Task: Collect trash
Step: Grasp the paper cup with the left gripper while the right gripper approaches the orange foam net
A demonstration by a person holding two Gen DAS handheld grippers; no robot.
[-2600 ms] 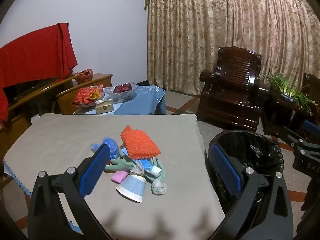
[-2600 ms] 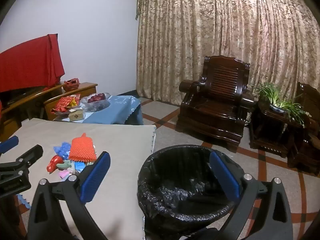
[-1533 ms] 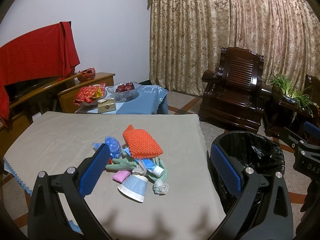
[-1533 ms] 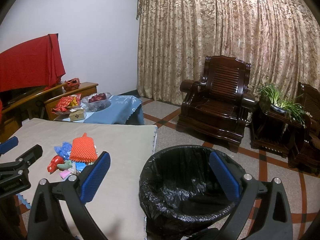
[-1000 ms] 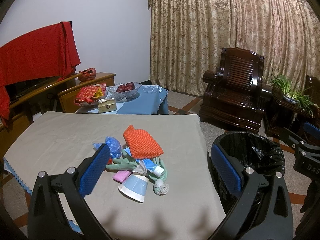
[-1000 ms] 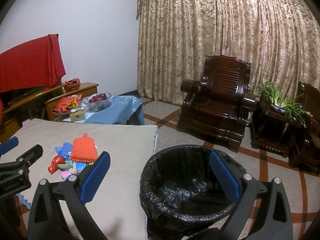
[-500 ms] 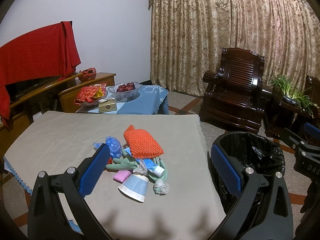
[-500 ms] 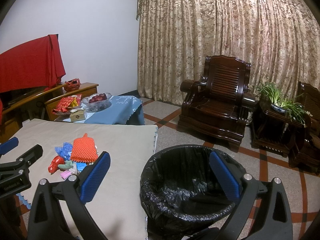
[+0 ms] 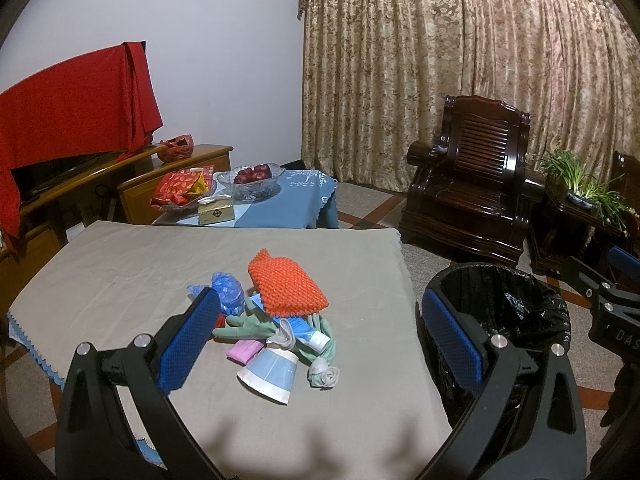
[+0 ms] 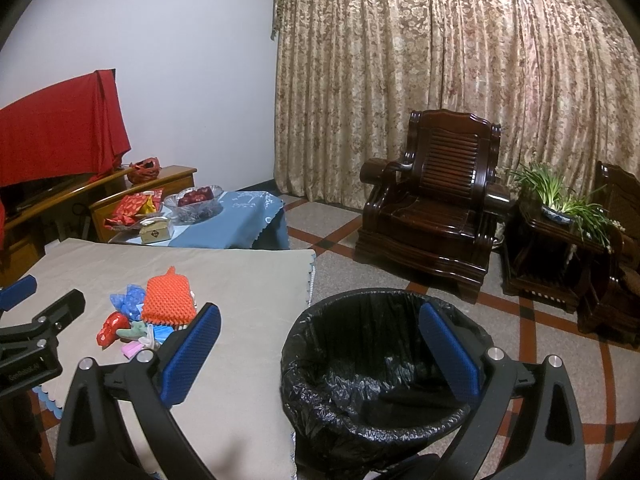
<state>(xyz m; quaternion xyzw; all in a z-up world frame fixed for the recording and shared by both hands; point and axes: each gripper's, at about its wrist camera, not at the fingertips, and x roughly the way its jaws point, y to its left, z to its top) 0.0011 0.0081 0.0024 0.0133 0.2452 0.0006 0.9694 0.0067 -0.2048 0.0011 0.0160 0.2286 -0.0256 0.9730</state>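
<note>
A curtained living room held a cloth-covered desk point(image 9: 120, 264) beside a black-lined bin point(image 10: 384, 360). The trash pile point(image 9: 280, 320) lay mid-desk, directly ahead of the left gripper point(image 9: 320, 340), the nearer one. The right gripper point(image 10: 320, 352) faced the bin; both sets of fingers were spread, empty.

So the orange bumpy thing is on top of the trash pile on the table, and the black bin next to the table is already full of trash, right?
Not quite. The orange foam net does lie on top of the trash pile on the table, but the black-lined bin beside it isn't full. The right wrist view looks straight into it and shows only the black liner.
</note>
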